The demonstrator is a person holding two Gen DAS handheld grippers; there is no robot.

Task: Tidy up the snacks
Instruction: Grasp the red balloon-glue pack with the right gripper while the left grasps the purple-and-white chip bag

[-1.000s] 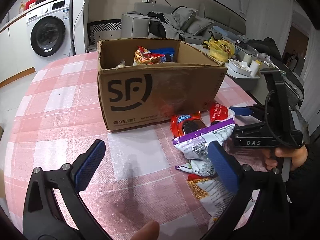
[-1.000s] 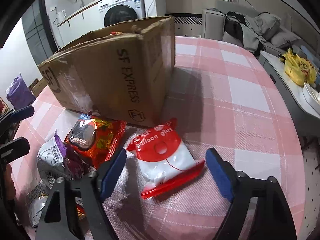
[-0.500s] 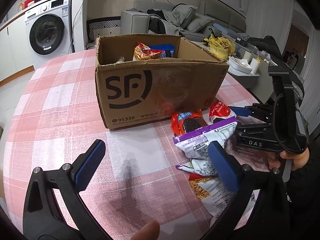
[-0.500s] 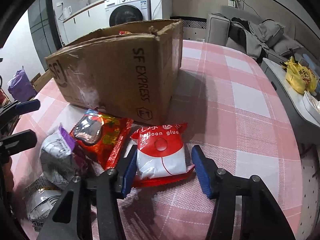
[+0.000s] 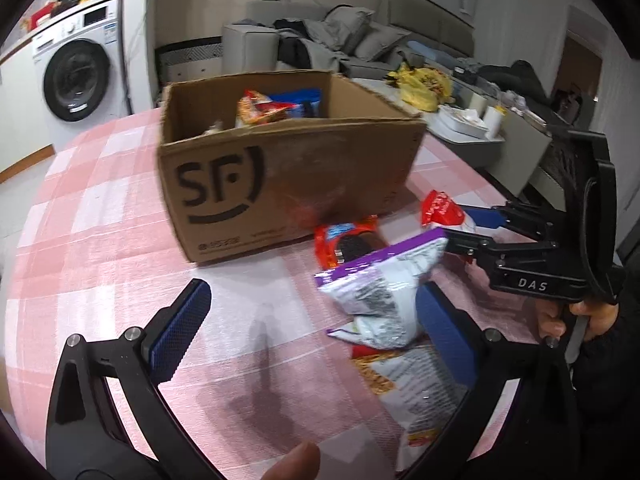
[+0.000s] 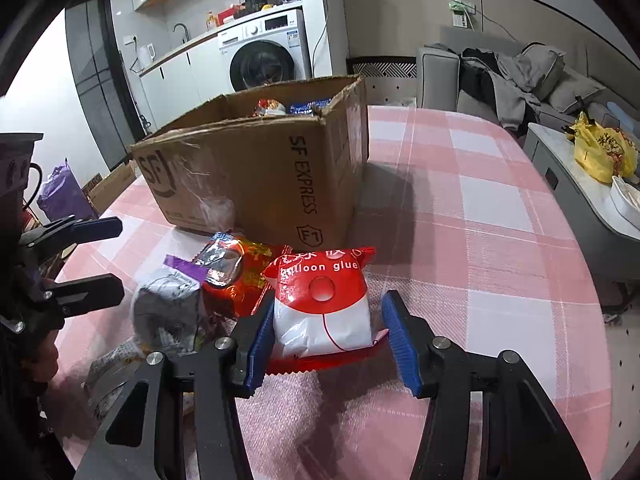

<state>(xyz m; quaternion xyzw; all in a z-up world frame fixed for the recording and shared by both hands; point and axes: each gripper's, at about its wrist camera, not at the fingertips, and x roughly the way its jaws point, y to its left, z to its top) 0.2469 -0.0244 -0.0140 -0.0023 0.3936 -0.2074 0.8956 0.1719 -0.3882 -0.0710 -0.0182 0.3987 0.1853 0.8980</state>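
Your right tool [image 6: 326, 346] grips the red-and-white balloon glue packet [image 6: 323, 308], your left tool [image 5: 316, 334] hangs released, the cardboard box [image 6: 256, 176] just ahead already holds a few snacks, and the orange packet [image 6: 236, 276] and purple-edged bag [image 6: 168, 308] left of your right tool remain on the counter [image 6: 480, 240].

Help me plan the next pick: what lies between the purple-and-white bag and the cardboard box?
A red snack packet lies between the purple-and-white bag and the cardboard box, plainest in the left wrist view.
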